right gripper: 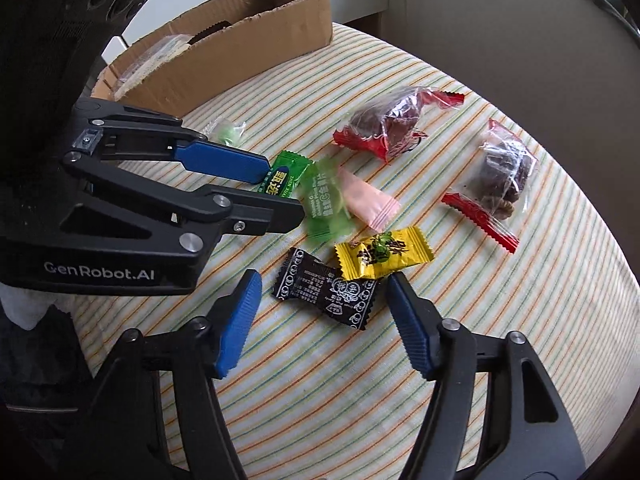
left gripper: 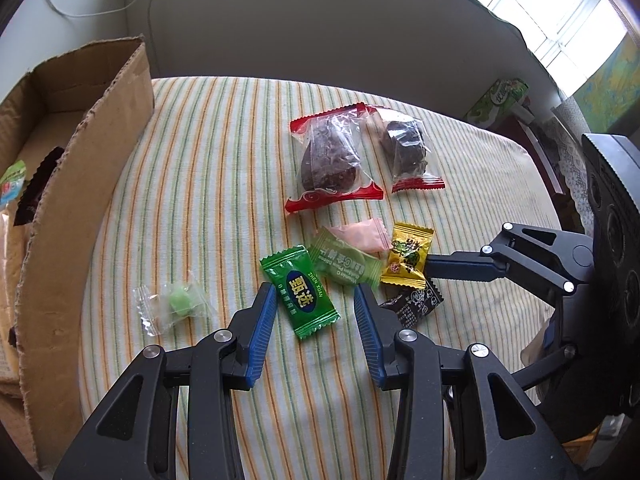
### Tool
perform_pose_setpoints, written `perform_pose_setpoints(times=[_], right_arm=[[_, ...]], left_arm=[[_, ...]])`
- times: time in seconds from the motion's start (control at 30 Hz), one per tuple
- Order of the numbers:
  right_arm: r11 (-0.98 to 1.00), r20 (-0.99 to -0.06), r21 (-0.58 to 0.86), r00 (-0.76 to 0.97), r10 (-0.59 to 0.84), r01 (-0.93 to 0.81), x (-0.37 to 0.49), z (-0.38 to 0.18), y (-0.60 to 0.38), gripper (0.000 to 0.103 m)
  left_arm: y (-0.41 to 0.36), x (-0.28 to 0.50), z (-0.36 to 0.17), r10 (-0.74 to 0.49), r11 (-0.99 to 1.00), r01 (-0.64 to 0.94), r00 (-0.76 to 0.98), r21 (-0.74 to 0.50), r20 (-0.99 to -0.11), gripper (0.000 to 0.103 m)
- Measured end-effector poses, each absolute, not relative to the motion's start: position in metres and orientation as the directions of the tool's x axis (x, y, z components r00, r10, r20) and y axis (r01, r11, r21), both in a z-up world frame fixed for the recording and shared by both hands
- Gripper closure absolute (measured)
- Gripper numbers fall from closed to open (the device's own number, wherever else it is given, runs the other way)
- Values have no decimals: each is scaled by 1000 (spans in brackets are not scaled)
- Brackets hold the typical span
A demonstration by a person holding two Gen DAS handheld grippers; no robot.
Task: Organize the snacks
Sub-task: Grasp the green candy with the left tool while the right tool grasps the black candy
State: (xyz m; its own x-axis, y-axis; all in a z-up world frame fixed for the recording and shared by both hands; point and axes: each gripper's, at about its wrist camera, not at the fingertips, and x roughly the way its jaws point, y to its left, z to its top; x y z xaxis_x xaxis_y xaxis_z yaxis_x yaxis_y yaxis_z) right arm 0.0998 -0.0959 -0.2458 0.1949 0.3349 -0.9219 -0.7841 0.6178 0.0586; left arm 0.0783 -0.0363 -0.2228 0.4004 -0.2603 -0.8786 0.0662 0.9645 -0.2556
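Wrapped snacks lie on a striped cloth (left gripper: 208, 184). My left gripper (left gripper: 316, 298) is open, its jaws on either side of a dark green candy (left gripper: 300, 292), also in the right wrist view (right gripper: 285, 179). My right gripper (right gripper: 324, 286) is open around a black candy (right gripper: 326, 287), seen in the left wrist view (left gripper: 414, 304). A yellow candy (right gripper: 382, 254), a light green packet (right gripper: 326, 200), a pink packet (right gripper: 366, 198), a small clear-wrapped green sweet (left gripper: 178, 304) and two red-edged bags of dark snacks (left gripper: 330, 158) (left gripper: 406, 152) lie near.
A cardboard box (left gripper: 76, 184) with packets inside stands at the left of the cloth; it shows at the back in the right wrist view (right gripper: 240, 52). A wall and cables are behind. A green carton (left gripper: 500, 98) stands at the far right.
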Motion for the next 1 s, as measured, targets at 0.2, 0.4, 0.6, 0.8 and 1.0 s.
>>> perform_pose_setpoints(times=[0.2, 0.4, 0.6, 0.8, 1.0], right_arm=[[641, -926, 38, 214, 310, -767, 99, -243, -106, 62], [652, -930, 42, 209, 302, -757, 97, -242, -116, 63], [669, -933, 29, 221, 286, -743, 92, -241, -132, 64], [695, -930, 25, 238, 279, -719, 90, -239, -146, 64], [721, -928, 39, 242, 282, -692, 89, -238, -165, 64]], left_arm=[[-42, 81, -224, -214, 977, 74, 430, -202, -877, 79], [-39, 81, -225, -194, 981, 80, 430, -177, -882, 89], [-46, 82, -225, -189, 982, 80, 425, -171, -885, 87], [-67, 85, -229, -103, 991, 123, 480, -50, -871, 80], [-64, 80, -231, -102, 991, 128, 526, -41, -844, 84]])
